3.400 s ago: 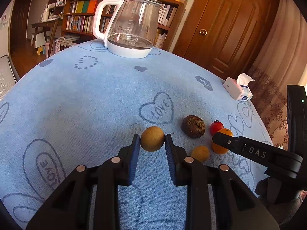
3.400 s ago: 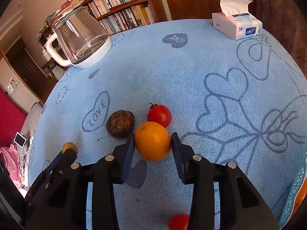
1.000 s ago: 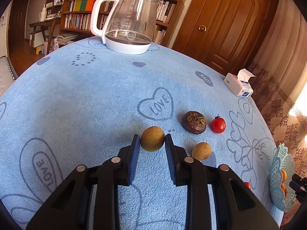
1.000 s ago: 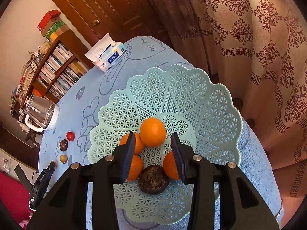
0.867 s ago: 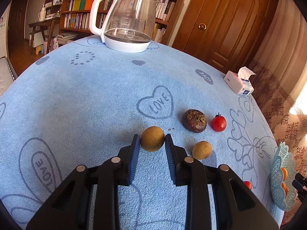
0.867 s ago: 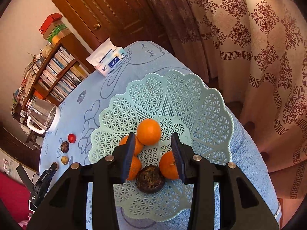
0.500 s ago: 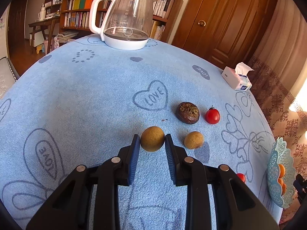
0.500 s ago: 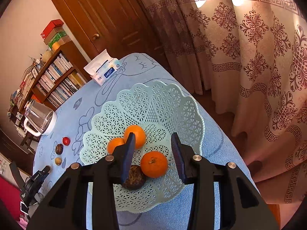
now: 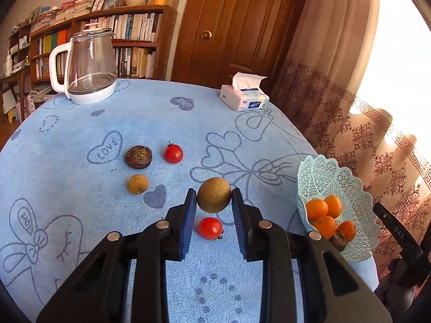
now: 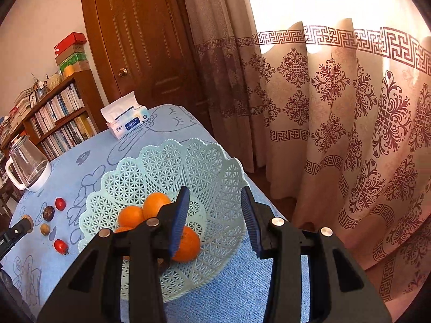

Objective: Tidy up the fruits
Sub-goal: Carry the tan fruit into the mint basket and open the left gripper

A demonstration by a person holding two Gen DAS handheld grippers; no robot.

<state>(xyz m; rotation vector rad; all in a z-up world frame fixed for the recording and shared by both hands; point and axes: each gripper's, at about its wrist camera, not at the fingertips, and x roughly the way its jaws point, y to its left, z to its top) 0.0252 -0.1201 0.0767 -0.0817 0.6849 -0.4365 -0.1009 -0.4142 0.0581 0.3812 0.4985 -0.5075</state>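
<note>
Gripping brown fruit (image 9: 214, 198) | left tongs (image 9: 212, 210) | right tongs (image 10: 214, 215) agape, seemingly above basket (image 10: 215, 167)

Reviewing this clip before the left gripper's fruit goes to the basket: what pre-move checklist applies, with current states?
1. Left gripper holds the brown fruit between both pads: ok.
2. Fruit lifted off the tablecloth: ok.
3. Right gripper open and empty: ok.
4. Right gripper out of the basket: not ok, it hovers above it.
5. Basket has room beside the oranges: ok.
6. Grip firmness: cannot tell.
</note>
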